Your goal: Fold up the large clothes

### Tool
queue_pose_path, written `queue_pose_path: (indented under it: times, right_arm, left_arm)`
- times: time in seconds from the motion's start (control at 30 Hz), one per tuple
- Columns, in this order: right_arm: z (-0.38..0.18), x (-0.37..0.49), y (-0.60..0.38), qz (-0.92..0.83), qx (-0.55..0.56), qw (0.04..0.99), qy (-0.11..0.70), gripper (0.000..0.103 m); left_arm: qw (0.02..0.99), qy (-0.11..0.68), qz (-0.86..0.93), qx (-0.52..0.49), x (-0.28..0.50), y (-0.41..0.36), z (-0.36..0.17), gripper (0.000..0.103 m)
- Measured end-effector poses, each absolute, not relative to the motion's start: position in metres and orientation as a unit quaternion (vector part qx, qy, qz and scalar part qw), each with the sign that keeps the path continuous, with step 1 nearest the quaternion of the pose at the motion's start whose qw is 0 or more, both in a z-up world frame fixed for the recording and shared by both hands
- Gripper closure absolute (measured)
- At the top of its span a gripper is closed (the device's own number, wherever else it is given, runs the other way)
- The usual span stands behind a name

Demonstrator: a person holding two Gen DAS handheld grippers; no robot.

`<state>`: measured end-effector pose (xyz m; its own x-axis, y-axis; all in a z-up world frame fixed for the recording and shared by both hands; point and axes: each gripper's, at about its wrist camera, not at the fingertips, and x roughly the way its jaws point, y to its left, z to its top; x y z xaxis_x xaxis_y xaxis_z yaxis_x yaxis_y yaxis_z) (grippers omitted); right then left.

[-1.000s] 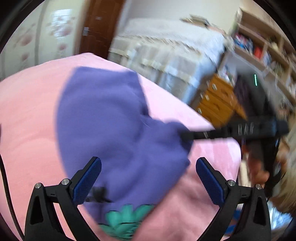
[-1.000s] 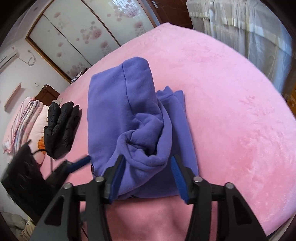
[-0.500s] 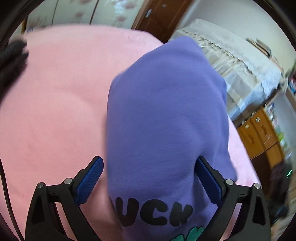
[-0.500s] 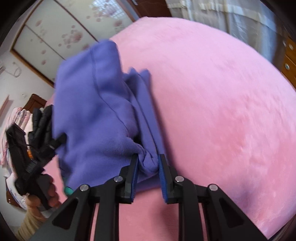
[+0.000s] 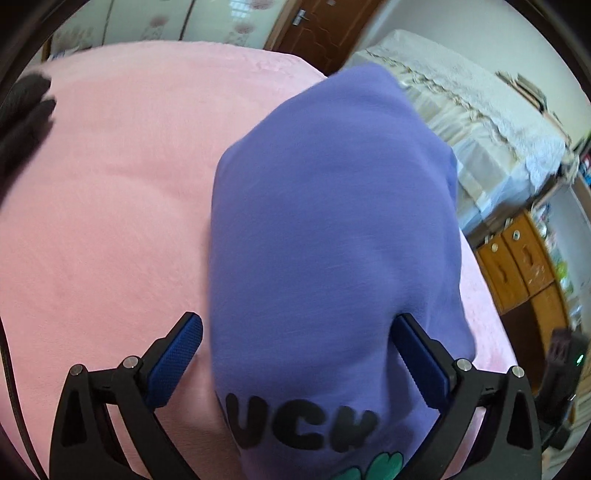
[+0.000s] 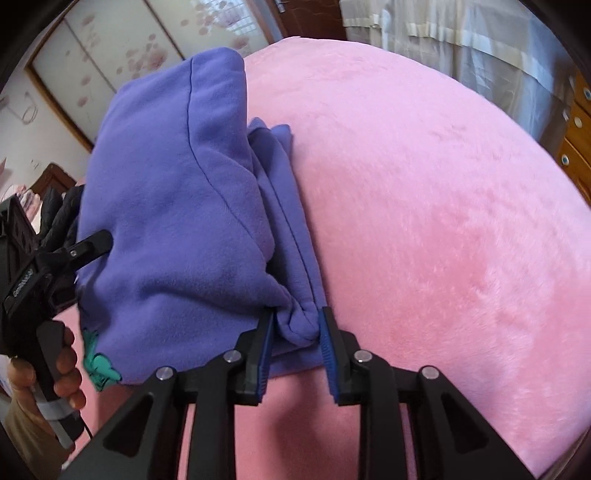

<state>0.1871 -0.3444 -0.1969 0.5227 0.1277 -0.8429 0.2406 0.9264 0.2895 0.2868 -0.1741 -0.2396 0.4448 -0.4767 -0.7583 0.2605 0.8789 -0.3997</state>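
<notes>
A purple hoodie with black letters and a green print lies partly folded on the pink blanket. My left gripper is open, its jaws wide apart on either side of the hoodie's printed end. In the right wrist view the hoodie is bunched up with its hood on top, and my right gripper is shut on a thick fold at the hoodie's near corner. The left gripper also shows there at the hoodie's left edge, held in a hand.
A black jacket lies at the far left of the bed. A bed with a white lace cover and wooden drawers stand beyond the right side. Sliding wardrobe doors and a brown door are behind.
My right gripper has closed on the hoodie's near fold and drawn it up. My left gripper has swung over the hoodie's printed end and stays open.
</notes>
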Motion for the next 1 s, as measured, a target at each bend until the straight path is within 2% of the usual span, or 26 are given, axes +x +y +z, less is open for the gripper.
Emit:
queue_pose_path:
  times: [0.2,0.37,0.47,0.6,0.67,0.73,1.0]
  right_arm:
    - [-0.148,0.190,-0.345,0.006,0.202,0.864,0.460,0.064]
    - [-0.125,0.196,-0.331,0.034,0.186,0.874,0.448,0.063]
    - [-0.118,0.208,-0.319,0.038,0.166,0.880,0.444,0.063]
    - [-0.124,0.207,-0.318,0.046,0.154,0.881,0.445,0.064]
    - [-0.128,0.208,-0.316,0.045,0.142,0.881,0.448,0.076]
    - [-0.131,0.205,-0.315,0.038,0.129,0.884,0.448,0.082]
    - [-0.164,0.171,-0.343,-0.007,0.178,0.870,0.460,0.085]
  left_arm:
    - [0.843,0.460,-0.249,-0.128,0.285,-0.161,-0.206,0.001]
    - [0.865,0.414,-0.231,-0.164,0.293,-0.131,-0.181,0.001]
    - [0.875,0.407,-0.181,-0.190,0.308,-0.113,-0.185,0.001]
    - [0.866,0.440,-0.122,-0.203,0.333,-0.094,-0.214,0.005]
    - [0.859,0.442,-0.128,-0.223,0.336,-0.088,-0.222,0.005]
    - [0.858,0.440,-0.134,-0.230,0.335,-0.085,-0.223,0.005]
    - [0.869,0.431,-0.184,-0.155,0.338,-0.137,-0.207,0.004]
